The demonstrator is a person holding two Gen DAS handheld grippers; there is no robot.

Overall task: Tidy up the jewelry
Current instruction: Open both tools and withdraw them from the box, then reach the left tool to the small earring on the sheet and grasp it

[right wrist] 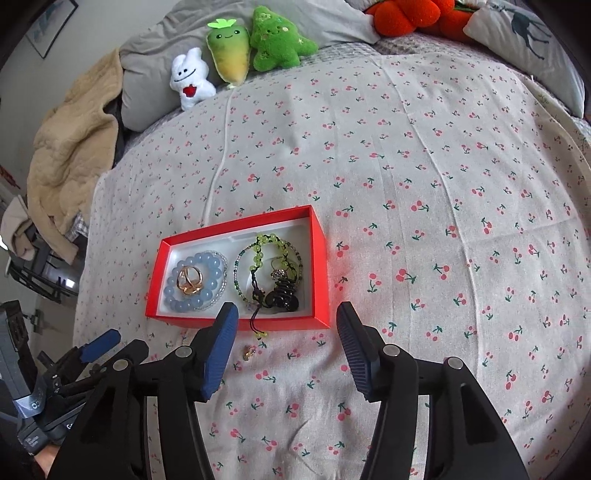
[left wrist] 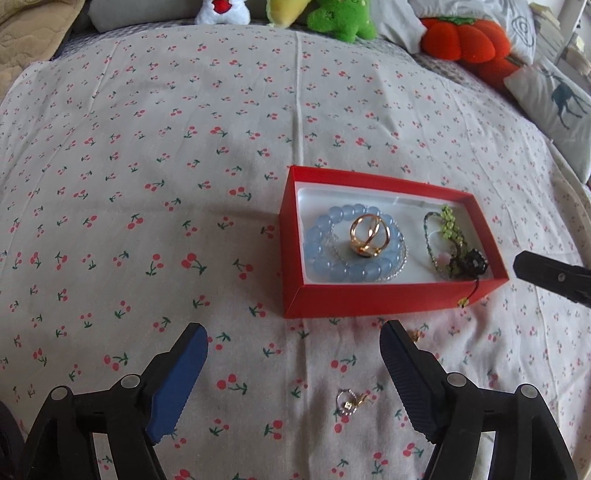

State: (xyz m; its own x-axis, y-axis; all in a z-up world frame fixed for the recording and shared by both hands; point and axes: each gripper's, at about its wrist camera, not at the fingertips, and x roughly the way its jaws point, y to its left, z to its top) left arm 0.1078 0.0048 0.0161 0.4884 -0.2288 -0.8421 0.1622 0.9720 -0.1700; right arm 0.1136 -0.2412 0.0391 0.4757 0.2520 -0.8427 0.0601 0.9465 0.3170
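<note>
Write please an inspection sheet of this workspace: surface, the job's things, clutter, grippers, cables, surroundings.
Surface: bed sheet with cherry print, a few creases.
Job's things: red box, lid off, holds a blue bead bracelet with a gold ring lying inside its circle, and a green bead bracelet with a dark charm. A cord tassel hangs over the near wall. Small silver ring and a small gold piece lie loose on the sheet in front of the box.
Clutter: nothing seen on the sheet.
Grippers: left gripper and right gripper, jaws open, nothing between them.
Cables: nothing seen.
Surroundings: plush toys, orange pumpkin cushion, deer pillow, beige blanket.
</note>
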